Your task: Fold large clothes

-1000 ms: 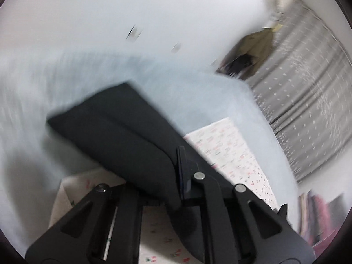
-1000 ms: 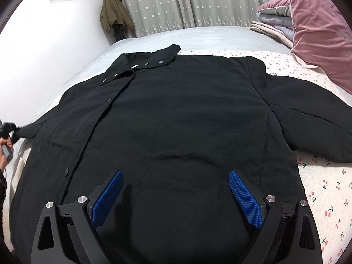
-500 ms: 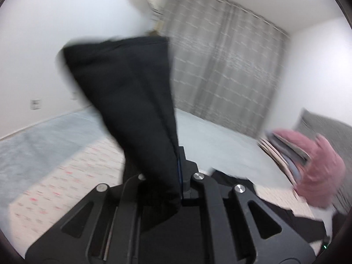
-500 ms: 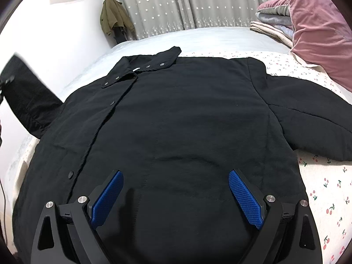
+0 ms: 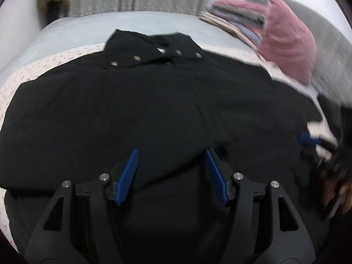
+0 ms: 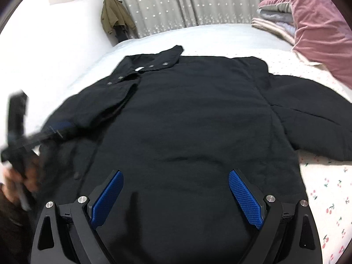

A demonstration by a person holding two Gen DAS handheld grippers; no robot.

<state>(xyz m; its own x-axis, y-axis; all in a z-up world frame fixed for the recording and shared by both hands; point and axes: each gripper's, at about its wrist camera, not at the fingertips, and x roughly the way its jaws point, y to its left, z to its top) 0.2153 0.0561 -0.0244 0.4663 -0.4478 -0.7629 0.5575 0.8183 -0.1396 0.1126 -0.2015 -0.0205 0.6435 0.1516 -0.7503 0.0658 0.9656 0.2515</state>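
A large black jacket (image 6: 198, 121) lies flat on the bed, collar with metal snaps (image 6: 151, 66) at the far end. Its left sleeve (image 6: 105, 101) now lies folded across the front; its right sleeve (image 6: 308, 121) stretches out to the right. It also fills the left wrist view (image 5: 165, 110). My left gripper (image 5: 171, 171) is open and empty just above the folded sleeve; it shows blurred in the right wrist view (image 6: 59, 127). My right gripper (image 6: 176, 195) is wide open and empty over the jacket's hem.
A pink pillow (image 6: 319, 26) and folded blankets (image 6: 275, 24) lie at the bed's far right. The floral sheet (image 6: 330, 198) shows to the right of the jacket. An olive coat (image 6: 115, 17) hangs by the grey curtain (image 6: 187, 0). A white wall (image 6: 55, 44) runs along the left.
My left gripper carried the left sleeve up and over onto the jacket's front, then opened and let it go. My right gripper stayed open over the hem.
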